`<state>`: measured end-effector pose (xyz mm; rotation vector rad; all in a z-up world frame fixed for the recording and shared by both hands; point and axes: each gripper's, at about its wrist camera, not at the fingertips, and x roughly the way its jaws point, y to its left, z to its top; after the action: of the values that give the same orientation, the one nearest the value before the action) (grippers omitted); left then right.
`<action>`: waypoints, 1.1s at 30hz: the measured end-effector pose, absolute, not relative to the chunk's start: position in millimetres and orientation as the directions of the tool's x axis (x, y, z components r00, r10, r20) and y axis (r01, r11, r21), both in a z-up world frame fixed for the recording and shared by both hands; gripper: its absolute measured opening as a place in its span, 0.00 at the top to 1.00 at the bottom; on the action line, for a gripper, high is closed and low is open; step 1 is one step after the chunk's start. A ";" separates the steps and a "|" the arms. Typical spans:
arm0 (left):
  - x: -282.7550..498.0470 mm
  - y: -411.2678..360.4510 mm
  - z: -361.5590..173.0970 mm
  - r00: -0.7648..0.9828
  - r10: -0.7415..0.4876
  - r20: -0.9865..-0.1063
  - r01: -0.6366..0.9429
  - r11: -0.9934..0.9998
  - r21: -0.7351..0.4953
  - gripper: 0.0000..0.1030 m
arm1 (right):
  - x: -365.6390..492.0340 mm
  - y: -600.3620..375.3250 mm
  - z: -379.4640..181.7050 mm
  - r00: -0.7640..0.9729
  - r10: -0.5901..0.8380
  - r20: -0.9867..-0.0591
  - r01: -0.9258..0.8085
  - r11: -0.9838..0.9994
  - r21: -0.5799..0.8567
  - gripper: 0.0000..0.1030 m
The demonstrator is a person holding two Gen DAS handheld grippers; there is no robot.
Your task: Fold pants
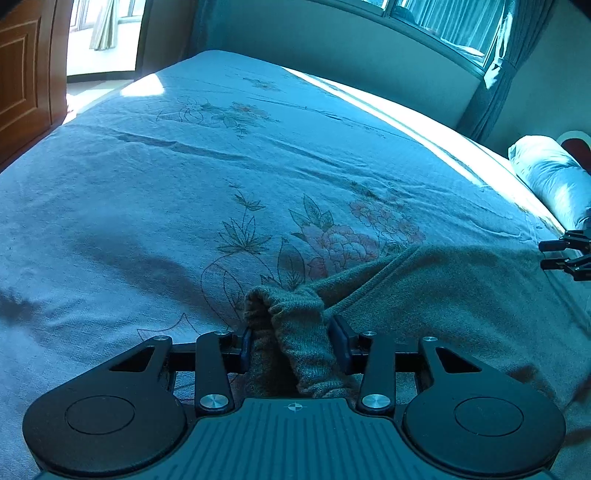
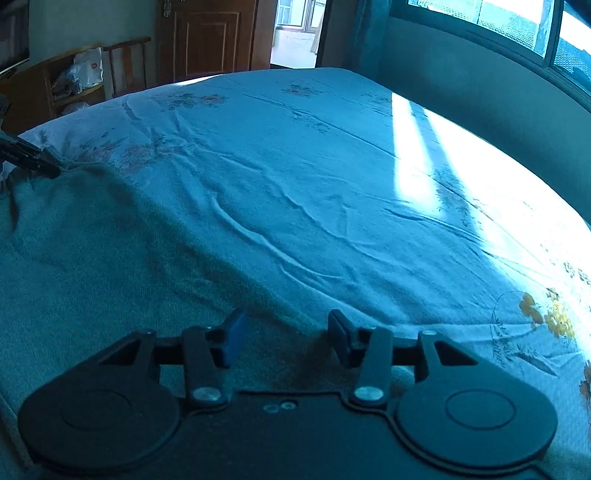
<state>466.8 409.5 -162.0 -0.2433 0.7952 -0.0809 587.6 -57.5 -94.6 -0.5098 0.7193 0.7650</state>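
Left gripper (image 1: 293, 345) points down at the bed, jaws part-closed w/ a bunched, ribbed end of the pants (image 1: 424, 291) between the pads. Fabric fills the gap and touches both pads, so it reads as gripped. Rest of the pants, grey-green knit, spreads flat to the right of this gripper and runs on toward the right gripper (image 1: 561, 254), seen at the far right edge of the left view.

Right gripper (image 2: 288, 338) sits low over the pants' edge. Jaws part-closed, knit fabric lying in the gap; pads don't clearly press it, so can't tell if it's held. In this view the pants (image 2: 92, 251) lie to the left and under the gripper, reaching the left gripper (image 2: 33, 160) far left, which touches the far cuff.

Surface: a big bed w/ pale blue sheet (image 1: 184, 177), line-drawn flowers and leaves printed on it, pinkish blooms just ahead of the left gripper, yellow ones right of the right gripper. Long soft wrinkles ahead of both. Bright sun strip (image 2: 436, 166) across the sheet ahead-right.

Room: window (image 2: 517, 26) w/ curtain (image 1: 495, 74) ahead-right, low wall under it. Wood door (image 2: 207, 40) and a lit doorway (image 2: 295, 33) straight ahead past the bed. Wood shelf (image 2: 70, 81) w/ bags ahead-left. Pillow (image 1: 550, 177) at far right of left view.
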 end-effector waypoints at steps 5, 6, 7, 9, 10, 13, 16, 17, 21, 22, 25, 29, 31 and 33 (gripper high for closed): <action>479.2 408.9 -166.3 0.715 -0.174 -0.677 0.019 0.973 -0.230 0.55 | 599.4 -49.9 -103.3 0.458 0.426 -0.780 -0.797 0.585 -0.148 0.62; 481.8 408.4 -167.1 0.717 -0.174 -0.674 0.019 0.973 -0.231 0.55 | 601.4 -49.2 -104.1 0.447 0.425 -0.787 -0.798 0.587 -0.136 0.63; 483.7 408.4 -168.6 0.720 -0.177 -0.671 0.017 0.971 -0.238 0.57 | 602.6 -49.0 -105.3 0.433 0.428 -0.793 -0.801 0.586 -0.121 0.70; 485.5 407.3 -170.7 0.727 -0.190 -0.659 0.022 0.967 -0.255 0.73 | 604.2 -47.9 -106.2 0.419 0.427 -0.801 -0.794 0.600 -0.096 0.89; 486.1 405.9 -170.9 0.729 -0.197 -0.656 0.026 0.965 -0.261 0.79 | 602.7 -46.6 -105.3 0.423 0.419 -0.803 -0.790 0.605 -0.101 0.95; 483.8 405.2 -167.3 0.737 -0.199 -0.646 0.035 0.966 -0.257 0.81 | 594.3 -44.5 -97.6 0.457 0.397 -0.796 -0.772 0.622 -0.133 1.00; 473.5 405.4 -156.8 0.760 -0.202 -0.618 0.052 0.966 -0.252 0.82 | 577.1 -50.5 -78.0 0.507 0.411 -0.758 -0.755 0.636 -0.160 1.00; 468.2 405.7 -150.1 0.774 -0.203 -0.600 0.058 0.966 -0.251 0.82 | 570.5 -53.5 -69.9 0.518 0.421 -0.745 -0.752 0.639 -0.161 1.00; 445.8 405.0 -112.9 0.830 -0.233 -0.507 0.117 0.961 -0.250 0.82 | 527.1 -66.4 -29.2 0.561 0.451 -0.694 -0.749 0.633 -0.194 1.00; 438.8 405.3 -102.7 0.840 -0.248 -0.482 0.136 0.957 -0.255 0.82 | 515.1 -68.9 -20.8 0.569 0.457 -0.684 -0.750 0.629 -0.204 1.00; 408.6 401.8 -74.2 0.864 -0.289 -0.411 0.205 0.950 -0.238 0.82 | 466.7 -81.4 8.3 0.590 0.475 -0.652 -0.755 0.611 -0.238 1.00; 348.3 393.0 -54.8 0.879 -0.331 -0.344 0.271 0.939 -0.210 0.82 | 384.7 -95.5 23.6 0.613 0.466 -0.638 -0.758 0.576 -0.307 1.00; 318.7 385.1 -55.9 0.876 -0.341 -0.342 0.290 0.938 -0.191 0.82 | 344.7 -102.4 17.7 0.618 0.453 -0.643 -0.759 0.558 -0.335 1.00; 285.8 375.5 -65.7 0.860 -0.348 -0.373 0.299 0.936 -0.183 0.79 | 302.7 -108.0 -0.6 0.646 0.432 -0.629 -0.746 0.533 -0.399 0.96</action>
<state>285.8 375.5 -65.7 -0.1205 0.4132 -0.3403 302.7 -108.0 -0.6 -0.7047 0.4956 0.7372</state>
